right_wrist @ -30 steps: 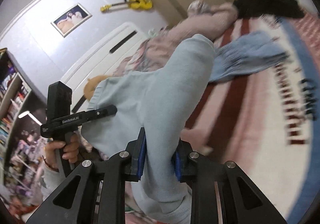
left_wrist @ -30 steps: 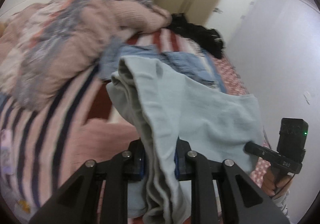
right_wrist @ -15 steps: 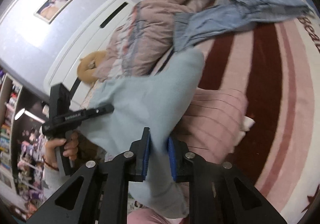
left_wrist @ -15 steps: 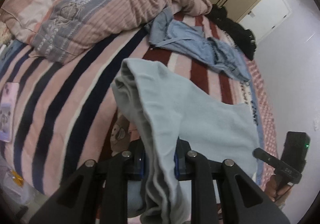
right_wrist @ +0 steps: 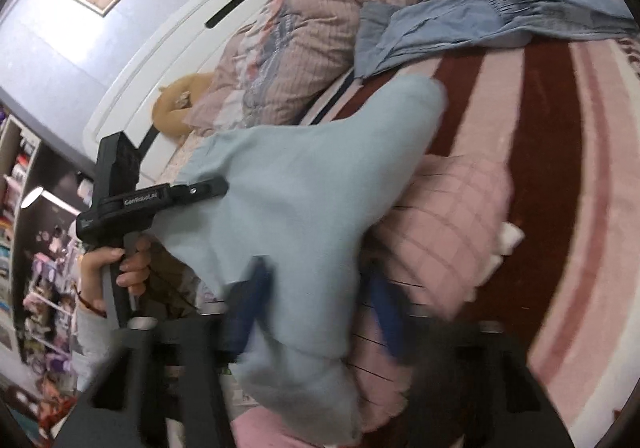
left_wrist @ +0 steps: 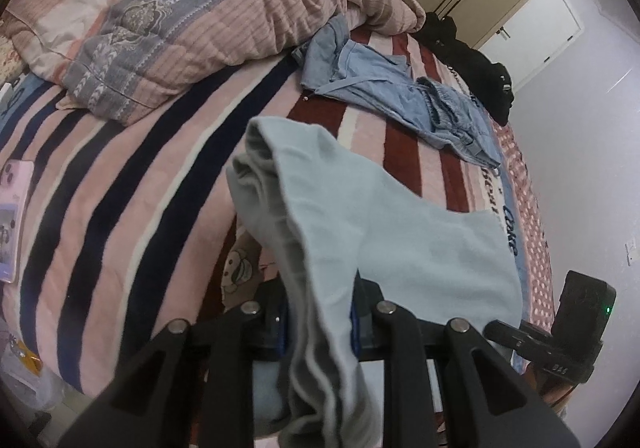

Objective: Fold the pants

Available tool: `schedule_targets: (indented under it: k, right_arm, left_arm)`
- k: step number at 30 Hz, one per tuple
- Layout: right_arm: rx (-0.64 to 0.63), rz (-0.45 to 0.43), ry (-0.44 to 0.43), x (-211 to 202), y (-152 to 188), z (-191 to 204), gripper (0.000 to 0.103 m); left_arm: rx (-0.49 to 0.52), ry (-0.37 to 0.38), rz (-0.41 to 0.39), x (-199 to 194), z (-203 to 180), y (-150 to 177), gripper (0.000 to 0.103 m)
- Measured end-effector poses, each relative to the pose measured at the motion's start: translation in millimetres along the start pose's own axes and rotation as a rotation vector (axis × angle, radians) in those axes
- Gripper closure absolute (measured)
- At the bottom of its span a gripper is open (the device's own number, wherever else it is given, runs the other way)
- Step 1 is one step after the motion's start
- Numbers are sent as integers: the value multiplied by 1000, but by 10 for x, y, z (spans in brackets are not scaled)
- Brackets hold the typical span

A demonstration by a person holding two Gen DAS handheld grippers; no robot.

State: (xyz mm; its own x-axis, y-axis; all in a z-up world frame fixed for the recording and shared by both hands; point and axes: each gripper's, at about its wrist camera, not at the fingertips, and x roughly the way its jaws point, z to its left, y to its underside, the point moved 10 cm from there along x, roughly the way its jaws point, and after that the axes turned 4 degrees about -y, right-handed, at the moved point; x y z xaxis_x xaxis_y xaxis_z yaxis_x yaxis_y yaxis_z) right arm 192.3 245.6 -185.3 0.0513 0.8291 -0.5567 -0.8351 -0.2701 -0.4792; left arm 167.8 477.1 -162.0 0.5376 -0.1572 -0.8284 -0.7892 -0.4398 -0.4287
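Observation:
Light blue pants (left_wrist: 360, 215) hang between my two grippers above the striped bed. My left gripper (left_wrist: 318, 324) is shut on one bunched edge of the pants. In the right wrist view the same pants (right_wrist: 304, 199) drape between the blurred blue pads of my right gripper (right_wrist: 316, 312), whose jaws stand wide apart. The left gripper also shows in the right wrist view (right_wrist: 216, 185), clamped on the cloth's far corner. The right gripper's handle shows in the left wrist view (left_wrist: 576, 332), at the lower right.
The striped blanket (left_wrist: 120, 183) covers the bed. A rumpled quilt (left_wrist: 224, 3), blue denim clothes (left_wrist: 400, 87) and a black garment (left_wrist: 476, 63) lie farther back. A pink folded garment (right_wrist: 444, 224) lies under the pants. A phone (left_wrist: 12, 211) lies at the left edge.
Both grippers have lowered the pants toward the bed. The right gripper's jaws have spread apart from their earlier tight grip on the cloth.

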Motion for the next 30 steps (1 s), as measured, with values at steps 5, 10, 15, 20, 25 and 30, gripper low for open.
schedule_targets:
  k: [5,10,15,20,25,30]
  right_arm:
    - [-18,-105,-35,-324,-59,197,87]
    - [-5,-80,-4,-451,12,132,87]
    - [66,-31,18,-313,202,-180,87]
    - [41,-19,47,-322,247,-224,75]
    - [-121,-127,179,-686,96,-89,64]
    - [-296,-231,158,-893,-73,312,64]
  left_arm:
    - [54,41,-18,-162,-213,-25,85]
    - [59,32,62,109,-210,93,83]
    - [37,18,89,331,-76,204,74]
    - [54,-30,67,157,-55,184,58]
    - [159,-121,-113,-407,-249,8,43]
    - [217,79,-186,-572,-712,86,42]
